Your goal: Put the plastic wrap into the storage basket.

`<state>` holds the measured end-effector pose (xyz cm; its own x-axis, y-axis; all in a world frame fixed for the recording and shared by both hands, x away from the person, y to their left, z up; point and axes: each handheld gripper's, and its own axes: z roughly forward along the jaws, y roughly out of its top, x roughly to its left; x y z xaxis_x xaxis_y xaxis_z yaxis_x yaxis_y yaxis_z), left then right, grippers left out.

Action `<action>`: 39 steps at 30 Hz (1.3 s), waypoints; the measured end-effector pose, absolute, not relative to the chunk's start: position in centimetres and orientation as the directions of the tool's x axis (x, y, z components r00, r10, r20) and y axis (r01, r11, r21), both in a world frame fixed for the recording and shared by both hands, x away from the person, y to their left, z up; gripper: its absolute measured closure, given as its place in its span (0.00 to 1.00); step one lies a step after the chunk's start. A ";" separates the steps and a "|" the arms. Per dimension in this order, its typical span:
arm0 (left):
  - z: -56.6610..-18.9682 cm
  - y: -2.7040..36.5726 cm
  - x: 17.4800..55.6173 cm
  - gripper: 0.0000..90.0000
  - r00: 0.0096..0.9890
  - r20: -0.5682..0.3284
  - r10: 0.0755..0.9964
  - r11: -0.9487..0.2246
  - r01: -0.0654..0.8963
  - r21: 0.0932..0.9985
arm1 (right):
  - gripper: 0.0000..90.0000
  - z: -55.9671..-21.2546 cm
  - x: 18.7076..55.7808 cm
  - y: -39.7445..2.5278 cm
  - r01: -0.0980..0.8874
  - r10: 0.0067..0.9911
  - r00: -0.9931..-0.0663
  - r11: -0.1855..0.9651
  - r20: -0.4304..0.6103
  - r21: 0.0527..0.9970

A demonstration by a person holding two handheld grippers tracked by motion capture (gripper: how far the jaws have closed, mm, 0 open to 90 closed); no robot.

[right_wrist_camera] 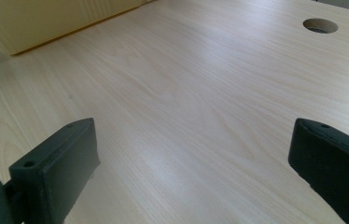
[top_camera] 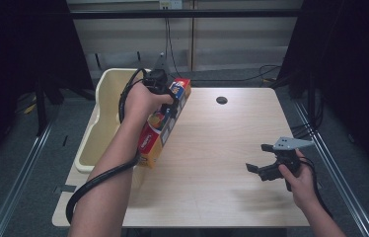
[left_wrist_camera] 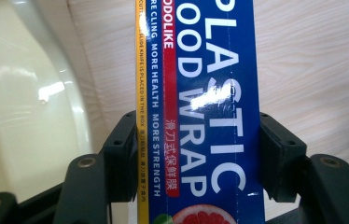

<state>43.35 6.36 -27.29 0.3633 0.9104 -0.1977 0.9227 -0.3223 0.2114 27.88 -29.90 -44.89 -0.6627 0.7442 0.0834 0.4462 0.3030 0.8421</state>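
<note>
**Box of plastic wrap gripped beside the tub, ready to be moved**

Box (top_camera: pixel 165 123) first: a long carton of plastic wrap, held in the left tongs (top_camera: pixel 168 106), which are clamped across its width. It slopes, with its near end down by the tabletop (top_camera: pixel 212 163) edge and its far end raised. Just to the outer side of the left tongs lies the cream tub (top_camera: pixel 104 116), and my guess is that the box is meant for it.

To do this step well, I would keep the squeeze firm, since the carton is glossy and long and will want to swing about the grip. Lift until the low end is free of the tub's rim, carry it across, and let go only once the box lies along the tub's length.

The right tongs (top_camera: pixel 261 160) hover low over bare wood, spread wide and holding nothing, well apart from the box.

The high view gives the whole layout: box, tub, both hands and the small round hole (top_camera: pixel 221 100) far ahead of the right tongs. The left gripper view adds what that one cannot: both black pads (left_wrist_camera: pixel 121 154) pressed against the carton's (left_wrist_camera: pixel 200 116) long edges, the printed lettering, and the tub's glossy wall (left_wrist_camera: pixel 28 102) right beside the grip. The right gripper view confirms the wide gap between its own pads (right_wrist_camera: pixel 58 165).
</note>
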 end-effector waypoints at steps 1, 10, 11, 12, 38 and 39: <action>-26.9 6.7 43.3 0.46 0.360 -0.199 0.911 -0.317 0.923 0.217 | 0.01 -44.9 27.9 -29.9 0.448 0.745 -0.662 0.304 0.083 0.841; -25.1 8.1 43.1 0.46 0.315 -0.197 0.928 -0.274 0.939 0.210 | 0.01 -44.9 27.9 -29.9 0.451 0.741 -0.666 0.305 0.088 0.839; -24.9 8.3 43.1 0.46 0.319 -0.196 0.927 -0.278 0.937 0.209 | 0.01 -45.0 27.9 -29.9 0.452 0.739 -0.668 0.307 0.089 0.838; -24.7 8.6 43.1 0.46 0.313 -0.202 0.928 -0.271 0.940 0.208 | 0.01 -45.0 27.9 -29.9 0.450 0.738 -0.669 0.309 0.087 0.838; -21.1 12.4 42.7 0.46 0.246 -0.193 0.950 -0.195 0.948 0.249 | 0.01 -45.0 27.9 -29.7 0.449 0.740 -0.669 0.318 0.078 0.835; -20.7 12.4 42.7 0.46 0.242 -0.190 0.951 -0.192 0.949 0.248 | 0.01 -45.0 27.9 -29.7 0.448 0.739 -0.669 0.319 0.077 0.835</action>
<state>42.73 12.37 -20.66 0.2422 0.9514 -0.1904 0.9495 -0.1920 0.2483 27.89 -29.67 -45.02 -0.6692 0.7391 0.0772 0.4484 0.3188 0.8351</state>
